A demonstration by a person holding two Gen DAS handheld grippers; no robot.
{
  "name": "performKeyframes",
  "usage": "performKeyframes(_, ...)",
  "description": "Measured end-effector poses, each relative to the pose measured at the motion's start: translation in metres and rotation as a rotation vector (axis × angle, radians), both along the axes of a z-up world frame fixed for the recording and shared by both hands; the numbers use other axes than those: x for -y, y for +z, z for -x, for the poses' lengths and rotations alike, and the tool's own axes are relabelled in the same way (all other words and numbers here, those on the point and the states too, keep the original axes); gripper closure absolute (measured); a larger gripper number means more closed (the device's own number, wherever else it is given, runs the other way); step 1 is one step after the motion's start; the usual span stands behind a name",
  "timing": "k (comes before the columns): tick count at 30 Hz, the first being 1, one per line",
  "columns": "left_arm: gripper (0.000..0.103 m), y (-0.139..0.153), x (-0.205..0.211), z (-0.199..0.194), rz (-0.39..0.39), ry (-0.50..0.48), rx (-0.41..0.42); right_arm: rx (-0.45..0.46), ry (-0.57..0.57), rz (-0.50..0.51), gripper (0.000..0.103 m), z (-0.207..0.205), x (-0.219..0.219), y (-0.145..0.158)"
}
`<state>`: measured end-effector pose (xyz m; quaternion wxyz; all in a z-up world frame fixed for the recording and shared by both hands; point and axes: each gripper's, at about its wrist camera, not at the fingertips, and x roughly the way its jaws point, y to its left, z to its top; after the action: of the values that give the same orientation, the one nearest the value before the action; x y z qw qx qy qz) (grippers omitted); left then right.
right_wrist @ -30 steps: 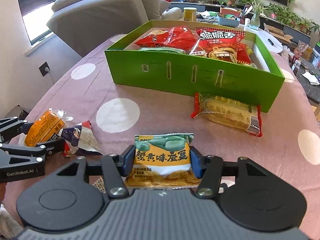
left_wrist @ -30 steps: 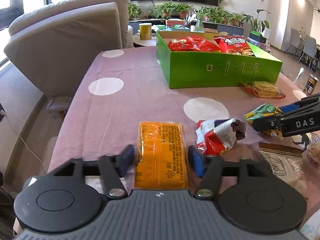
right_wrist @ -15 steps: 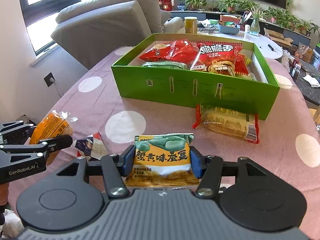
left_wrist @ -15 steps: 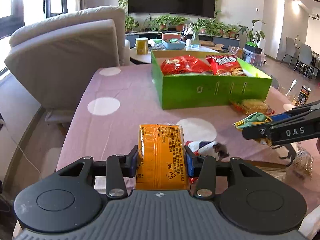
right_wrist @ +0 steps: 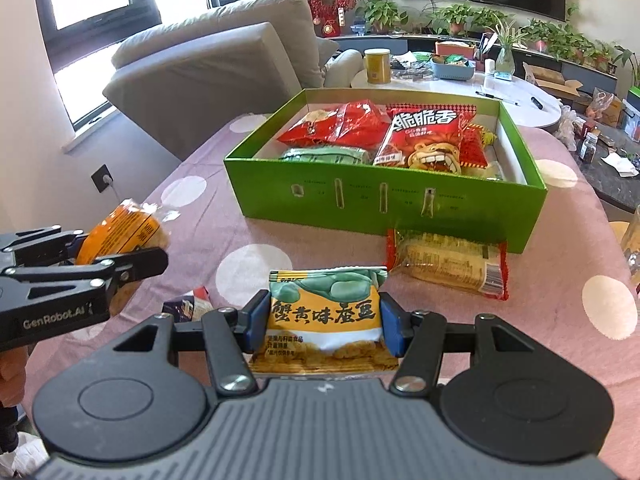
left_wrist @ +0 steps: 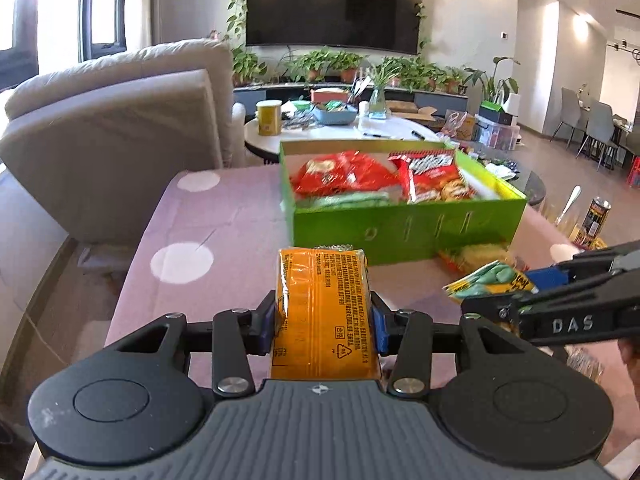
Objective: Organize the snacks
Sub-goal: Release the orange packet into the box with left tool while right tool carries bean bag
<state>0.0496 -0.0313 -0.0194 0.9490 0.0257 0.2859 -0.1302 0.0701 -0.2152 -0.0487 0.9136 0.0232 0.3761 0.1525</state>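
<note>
Now the green box (right_wrist: 384,204) sits on the dotted worktop (right_wrist: 248,216) with a "脆脆香" bag (right_wrist: 424,132) inside, while the right gripper (right_wrist: 324,320) pinches a "蟹黄味蚕豆" packet (right_wrist: 324,312) — and the left gripper (left_wrist: 324,320) clamps an orange packet (left_wrist: 324,312), lifted higher than before.

Legible markings on grippers and snack packs

Right gripper (left_wrist: 516,296) arm reads "DAS"; left gripper (right_wrist: 120,256) arm reads "GenRobot.AI". Green-yellow pack (right_wrist: 323,312) reads "蟹黄味蚕豆". Red bag (right_wrist: 424,136) in green box (right_wrist: 384,204) reads "脆脆香". Orange pack (left_wrist: 324,312) carries a recycling triangle; its fine print is unreadable.
</note>
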Motion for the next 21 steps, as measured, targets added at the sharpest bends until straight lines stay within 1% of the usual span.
performKeyframes(8,0.062,0.009,0.018,-0.012,0.012,-0.035,0.008,0.041,-0.021,-0.024,0.025,-0.006,0.010,0.013)
performKeyframes(16,0.062,0.019,0.030,-0.027,0.007,-0.037,0.026,0.078,-0.034,-0.049,0.025,-0.018,0.021,0.025)
performKeyframes(21,0.061,0.019,0.037,-0.034,0.000,-0.042,0.022,0.088,-0.048,-0.071,0.025,-0.024,0.030,0.027)
